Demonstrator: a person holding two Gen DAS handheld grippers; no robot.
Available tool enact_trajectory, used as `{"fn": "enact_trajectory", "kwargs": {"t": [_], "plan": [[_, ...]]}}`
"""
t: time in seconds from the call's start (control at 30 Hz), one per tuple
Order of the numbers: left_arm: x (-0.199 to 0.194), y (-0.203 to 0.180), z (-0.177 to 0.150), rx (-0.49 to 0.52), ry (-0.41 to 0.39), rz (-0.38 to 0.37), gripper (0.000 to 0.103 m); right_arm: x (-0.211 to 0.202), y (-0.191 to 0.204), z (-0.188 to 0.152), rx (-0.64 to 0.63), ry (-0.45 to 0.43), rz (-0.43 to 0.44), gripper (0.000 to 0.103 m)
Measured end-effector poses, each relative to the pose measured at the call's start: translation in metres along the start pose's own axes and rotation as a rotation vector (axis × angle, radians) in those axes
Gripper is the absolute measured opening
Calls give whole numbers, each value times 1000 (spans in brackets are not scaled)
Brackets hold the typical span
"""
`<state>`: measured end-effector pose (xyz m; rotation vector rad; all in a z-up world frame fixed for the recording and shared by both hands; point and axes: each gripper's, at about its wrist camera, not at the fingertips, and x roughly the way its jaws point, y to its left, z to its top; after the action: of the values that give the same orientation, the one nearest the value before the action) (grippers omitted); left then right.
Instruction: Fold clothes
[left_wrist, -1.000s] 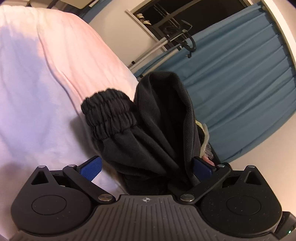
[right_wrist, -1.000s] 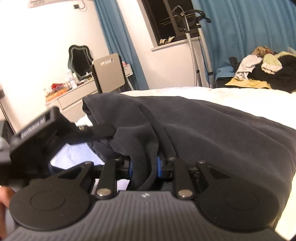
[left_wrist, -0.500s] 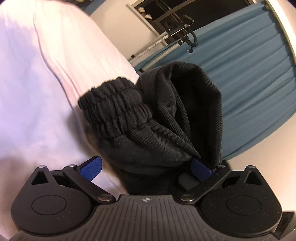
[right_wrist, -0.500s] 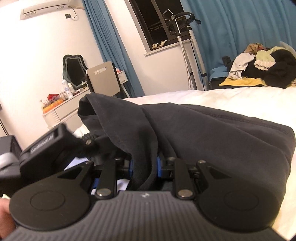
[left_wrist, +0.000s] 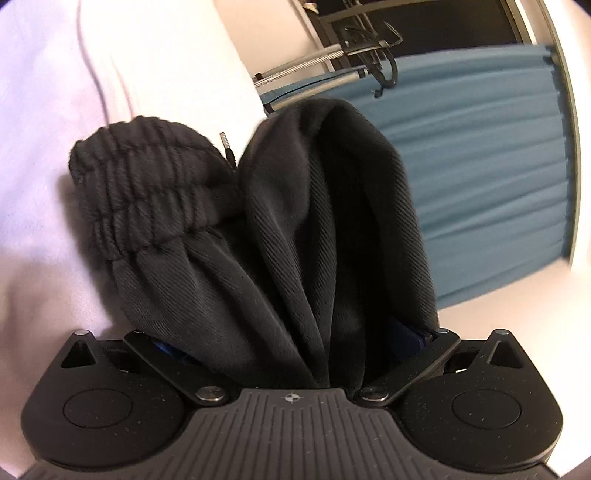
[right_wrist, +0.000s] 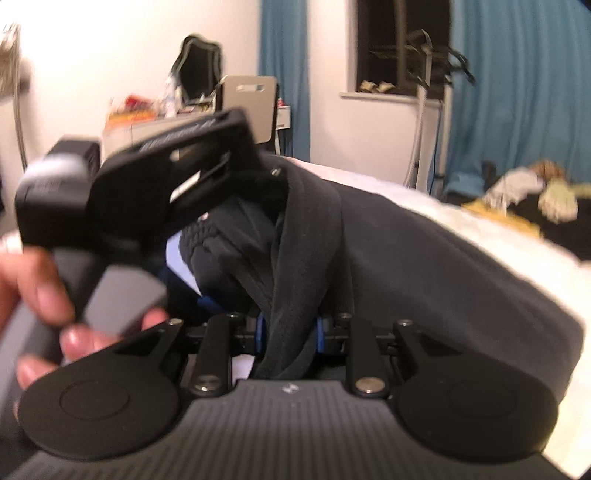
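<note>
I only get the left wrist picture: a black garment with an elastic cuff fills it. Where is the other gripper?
Observer: The right gripper is pinched shut on a fold of that same black garment.
Operator: So is the rest of it hanging in the air?
Observer: No, much of it lies spread over the white bed.
Operator: Any more laundry waiting?
Observer: Yes, a pile of clothes sits beyond the bed, in front of the blue curtain.
</note>
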<state>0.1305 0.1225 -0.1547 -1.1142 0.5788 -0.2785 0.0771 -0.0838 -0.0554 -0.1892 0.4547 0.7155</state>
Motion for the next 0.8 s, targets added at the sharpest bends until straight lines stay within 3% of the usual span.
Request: {"fn": "enact_trajectory", "kwargs": {"t": [0.23, 0.37, 0.5, 0.67, 0.7, 0.73, 0.77, 0.8], "plan": [[-9, 1, -2, -4, -14, 1, 103, 10, 30, -10, -354, 50, -75, 30], [-15, 8, 0, -69, -17, -60, 103, -1, 21, -8, -322, 20, -53, 35], [-12, 10, 4, -95, -17, -75, 103, -25, -3, -1, -141, -44, 44, 37], [-18, 6, -2, -73, -17, -68, 103, -56, -22, 12, 38, -230, 95, 38], [-18, 6, -3, -72, -16, -71, 103, -51, -23, 15, 35, -223, 73, 37], [-19, 6, -4, -70, -16, -74, 103, -46, -24, 17, 32, -214, 49, 31], [-19, 6, -4, -68, -15, -75, 103, -41, -25, 19, 29, -206, 26, 11], [-19, 6, -4, -65, -15, -76, 103, -33, -29, 18, 43, -186, 2, 9]]}}
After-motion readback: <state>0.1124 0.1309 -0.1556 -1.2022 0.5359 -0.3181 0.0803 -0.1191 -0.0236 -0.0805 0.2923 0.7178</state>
